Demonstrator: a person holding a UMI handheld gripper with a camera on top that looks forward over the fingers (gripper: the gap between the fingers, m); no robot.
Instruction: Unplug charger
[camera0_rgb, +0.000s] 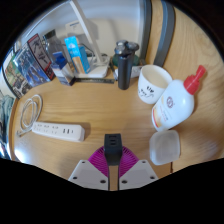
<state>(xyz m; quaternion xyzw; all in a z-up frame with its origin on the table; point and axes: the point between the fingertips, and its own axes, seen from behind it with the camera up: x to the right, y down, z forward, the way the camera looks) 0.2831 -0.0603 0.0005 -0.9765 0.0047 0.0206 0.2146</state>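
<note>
In the gripper view my gripper (113, 170) pinches a small black charger block (113, 150) — both magenta pads (101, 159) press its sides, and it rides upright between the fingertips, clear of the wooden table (110, 108). I judge it is held this way because it has left its socket. The white power strip (58, 130) lies to the near left, just beside my left finger, its white cable (27, 112) looping farther left. On the right stand a white cup (151, 84) and a white bottle with a red cap (178, 99); a black bottle (123, 64) stands farther back — all apart from the strip.
</note>
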